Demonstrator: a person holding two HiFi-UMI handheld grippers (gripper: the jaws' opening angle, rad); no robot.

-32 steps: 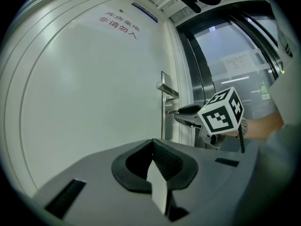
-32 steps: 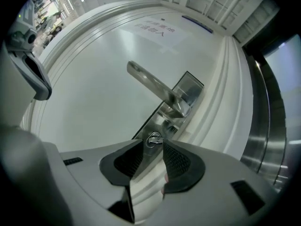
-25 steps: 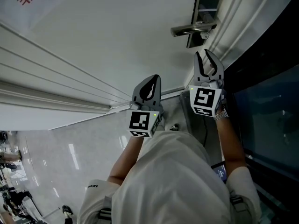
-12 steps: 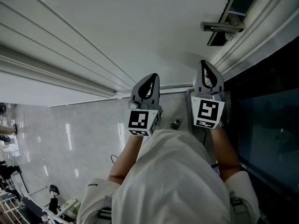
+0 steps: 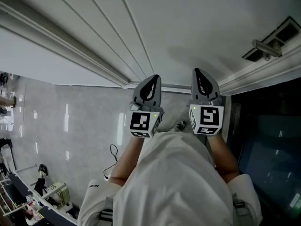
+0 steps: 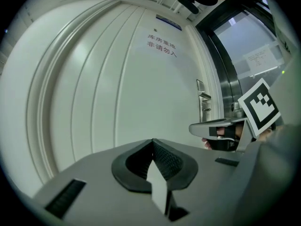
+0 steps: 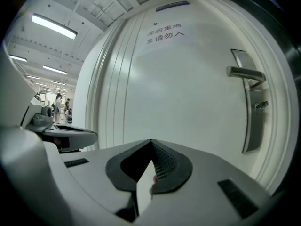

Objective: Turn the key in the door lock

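The white door (image 5: 188, 27) fills the top of the head view. Its metal lever handle (image 5: 263, 46) sits far up at the right; the right gripper view shows the handle (image 7: 245, 73) on its long lock plate (image 7: 254, 121), with a small key-like piece (image 7: 260, 105) below the lever. My left gripper (image 5: 151, 80) and right gripper (image 5: 199, 74) are held side by side, low in front of the door and well short of the handle. Both are shut and hold nothing. From the left gripper view, the right gripper (image 6: 195, 128) lies level at the right.
A dark glass panel (image 5: 263, 140) in a metal frame stands right of the door. A glossy tiled floor (image 5: 70, 140) spreads to the left, with a black cable (image 5: 112, 161) on it. Red print (image 7: 164, 34) marks the door's upper part. People stand far off at the left (image 7: 59, 107).
The right gripper's jaws, open a second ago near the handle, are shut now. Both grippers have drawn away from the handle, which has slid toward the upper right of the head view.
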